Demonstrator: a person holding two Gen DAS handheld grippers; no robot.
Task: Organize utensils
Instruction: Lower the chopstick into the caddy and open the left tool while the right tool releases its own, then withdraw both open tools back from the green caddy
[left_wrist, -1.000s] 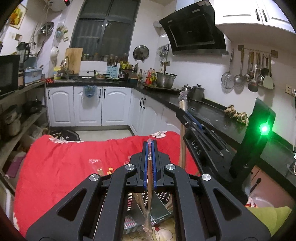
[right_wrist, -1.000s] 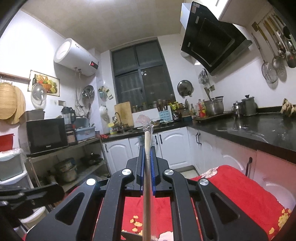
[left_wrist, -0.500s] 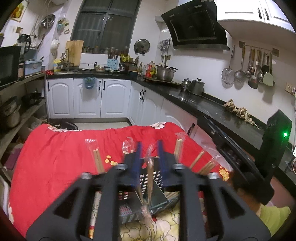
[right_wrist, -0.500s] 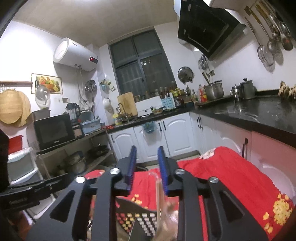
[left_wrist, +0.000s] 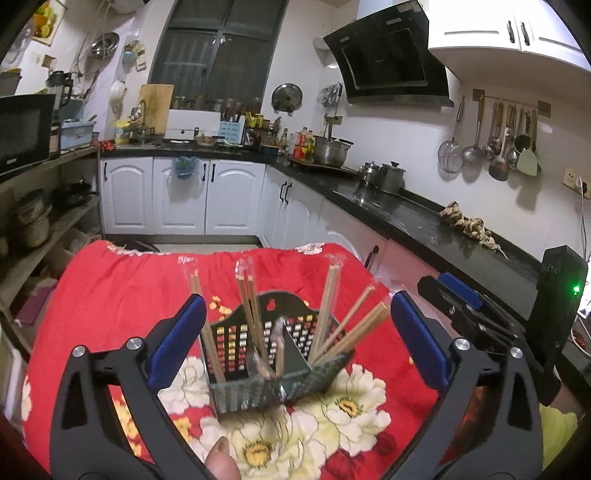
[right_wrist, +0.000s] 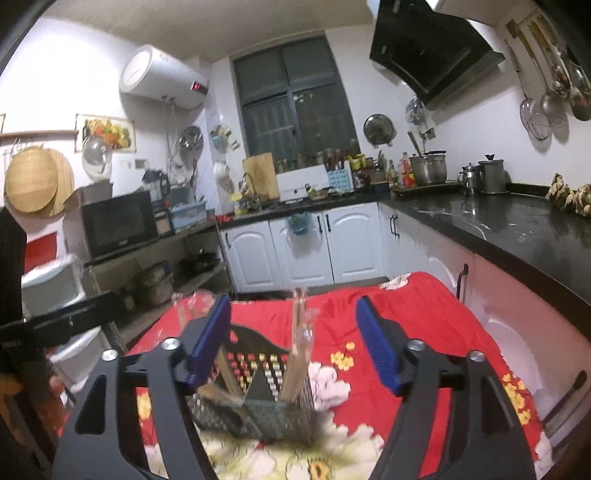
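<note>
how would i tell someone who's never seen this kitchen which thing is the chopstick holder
Find the red flowered cloth in the middle of the kitchen. Near its front edge stands a black perforated holder, split by a divider, with wrapped wooden chopsticks sticking up and fanning out of it. Nothing else stands on the cloth.

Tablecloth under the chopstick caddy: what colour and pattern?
Red tablecloth with large cream-and-yellow flowers; clearest in the left wrist view.

A soft red floral cloth (left_wrist: 110, 295) is spread under a black perforated plastic caddy (left_wrist: 273, 369). Pale wooden chopsticks (left_wrist: 328, 302) are sheathed in clear glossy film. Matt black gripper arms are tipped with ribbed blue pads (left_wrist: 177, 339). A polished black stone countertop (right_wrist: 509, 229) is seen.
</note>
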